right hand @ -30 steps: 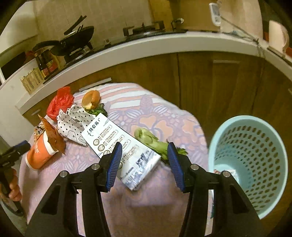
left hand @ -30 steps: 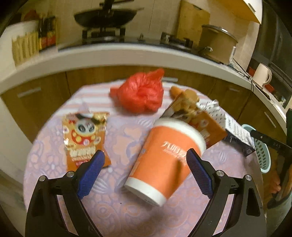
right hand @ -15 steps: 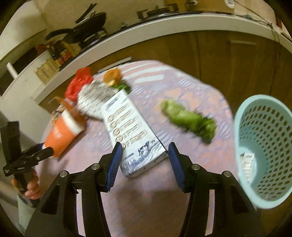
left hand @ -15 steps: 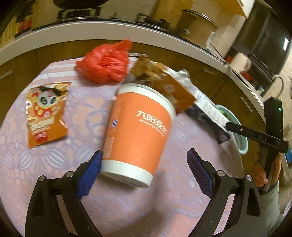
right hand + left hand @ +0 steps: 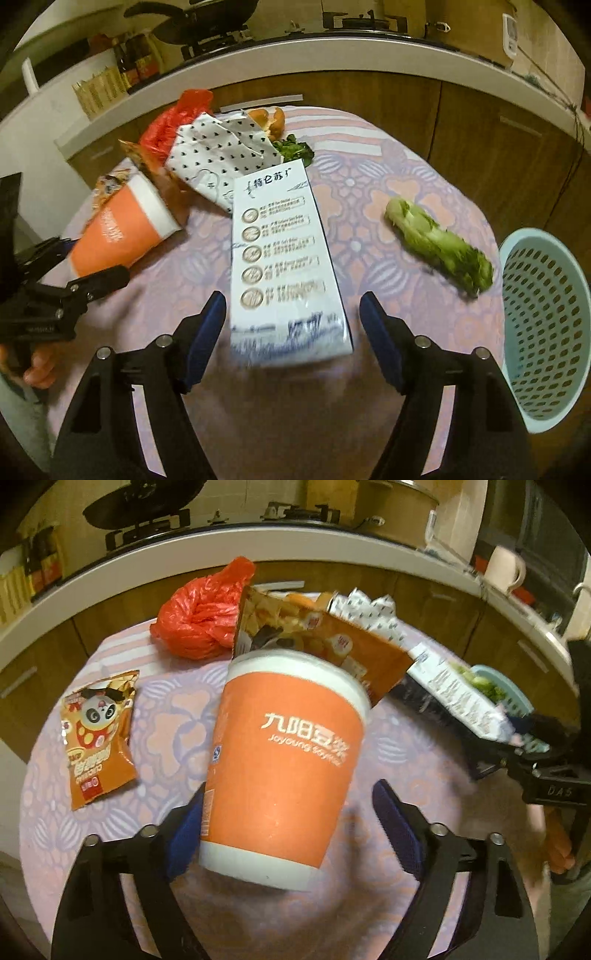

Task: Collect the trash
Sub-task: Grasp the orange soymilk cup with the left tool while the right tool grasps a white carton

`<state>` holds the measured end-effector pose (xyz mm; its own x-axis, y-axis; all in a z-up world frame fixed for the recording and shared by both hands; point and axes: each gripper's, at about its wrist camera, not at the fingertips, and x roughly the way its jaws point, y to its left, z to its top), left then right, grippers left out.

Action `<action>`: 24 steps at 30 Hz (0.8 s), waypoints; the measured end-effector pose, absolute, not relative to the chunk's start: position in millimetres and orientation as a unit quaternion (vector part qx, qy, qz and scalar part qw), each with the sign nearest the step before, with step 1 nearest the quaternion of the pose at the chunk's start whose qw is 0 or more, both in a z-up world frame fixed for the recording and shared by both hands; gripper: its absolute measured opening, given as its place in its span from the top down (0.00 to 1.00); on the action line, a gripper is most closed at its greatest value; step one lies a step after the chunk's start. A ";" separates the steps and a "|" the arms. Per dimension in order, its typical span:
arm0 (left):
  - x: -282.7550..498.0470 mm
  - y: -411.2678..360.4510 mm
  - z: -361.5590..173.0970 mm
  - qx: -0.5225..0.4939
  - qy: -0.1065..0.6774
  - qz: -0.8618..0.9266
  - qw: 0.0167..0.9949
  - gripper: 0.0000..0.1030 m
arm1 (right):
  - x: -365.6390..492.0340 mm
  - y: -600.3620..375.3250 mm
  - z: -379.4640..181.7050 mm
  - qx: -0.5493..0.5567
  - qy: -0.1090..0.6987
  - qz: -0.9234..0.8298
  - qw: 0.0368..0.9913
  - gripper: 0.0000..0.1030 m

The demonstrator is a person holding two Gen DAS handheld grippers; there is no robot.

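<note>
Judging by the clutter, collecting has barely begun: the orange cup (image 5: 284, 760), a snack packet (image 5: 98, 734), a red bag (image 5: 203, 616), a milk carton (image 5: 284, 258), a spotted wrapper (image 5: 221, 158) and a lettuce stalk (image 5: 439, 245) all lie on the tabletop (image 5: 388, 177), while the blue basket (image 5: 546, 295) at right looks nearly empty. The left gripper (image 5: 291, 827) is closing around the cup, not yet clamped; the right gripper (image 5: 293, 332) is opening astride the carton's near end.

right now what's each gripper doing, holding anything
left gripper: closing around the orange cup, not gripped yet
right gripper: opening, milk carton between its fingers, not held
</note>
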<state>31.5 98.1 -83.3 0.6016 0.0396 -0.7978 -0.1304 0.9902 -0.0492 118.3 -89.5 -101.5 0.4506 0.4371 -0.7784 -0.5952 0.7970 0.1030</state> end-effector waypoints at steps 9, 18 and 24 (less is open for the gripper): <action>18.2 94.6 -81.1 -0.040 0.433 0.062 0.898 0.36 | 128.0 -76.9 -101.8 -0.109 0.415 0.289 0.856 0.46; -6.7 75.4 -42.0 -0.066 0.386 0.026 0.920 0.36 | 110.0 -100.7 -72.1 -0.094 0.373 0.280 0.879 0.52; 1.1 44.4 -11.7 -0.059 0.354 -0.011 0.933 0.36 | 104.0 -137.1 -43.7 -0.070 0.344 0.254 0.901 0.52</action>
<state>1.1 44.4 -11.7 0.7490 -0.0620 -0.6596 -0.0212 0.9929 -0.1174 104.0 -137.1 -43.7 0.6340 0.4098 -0.6558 -0.5066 0.8608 0.0482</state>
